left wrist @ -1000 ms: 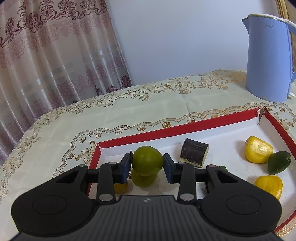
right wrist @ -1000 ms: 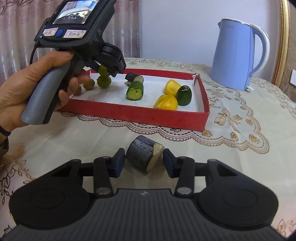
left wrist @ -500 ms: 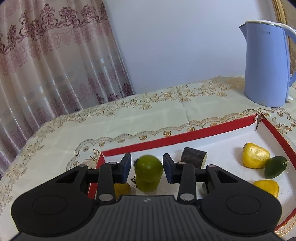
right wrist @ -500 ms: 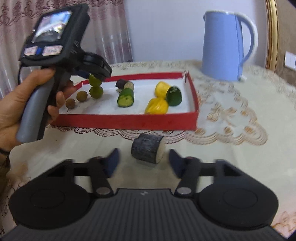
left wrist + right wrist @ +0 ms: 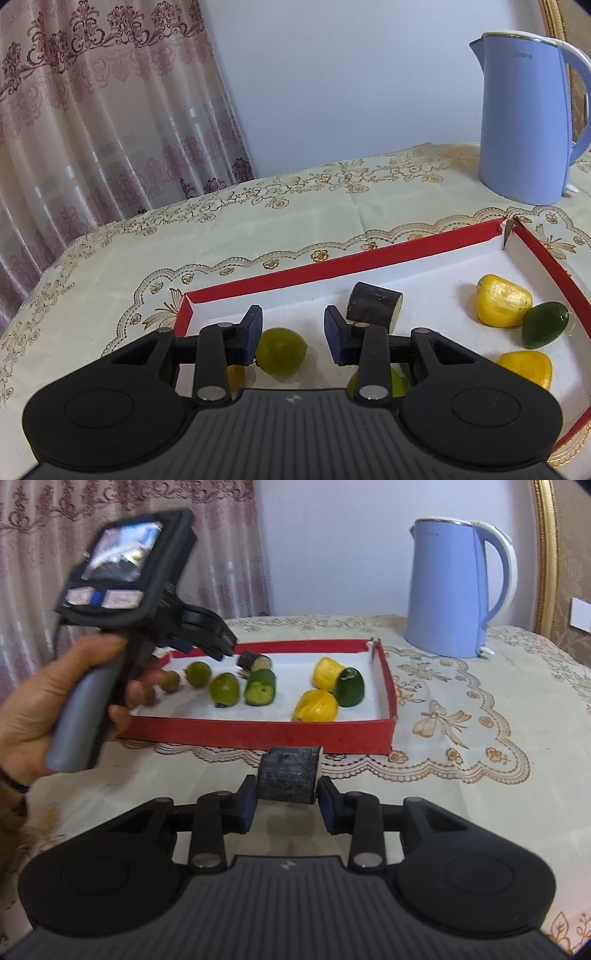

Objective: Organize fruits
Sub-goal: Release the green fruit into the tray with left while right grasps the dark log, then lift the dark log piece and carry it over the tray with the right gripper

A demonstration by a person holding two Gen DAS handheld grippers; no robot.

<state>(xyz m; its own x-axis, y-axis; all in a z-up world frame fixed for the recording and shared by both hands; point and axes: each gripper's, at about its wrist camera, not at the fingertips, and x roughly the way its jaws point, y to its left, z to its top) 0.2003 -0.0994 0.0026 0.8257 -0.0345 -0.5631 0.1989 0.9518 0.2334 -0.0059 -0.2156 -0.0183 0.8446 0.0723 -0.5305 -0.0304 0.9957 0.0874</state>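
Sugarcane piece (image 5: 288, 775) | axis crosswise | right tongs (image 5: 287, 805) clamp it | left tongs (image 5: 293, 334) apart

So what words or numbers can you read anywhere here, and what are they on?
"Midea": faint brand name near the top of the blue kettle, readable in the left wrist view only.
Two small stickers under the screen of the left handheld device: too blurred to read.
The device's little screen: blurred, no text legible.
Small logo mark on the black tongs body: a symbol, not letters.
Nothing else carries writing.
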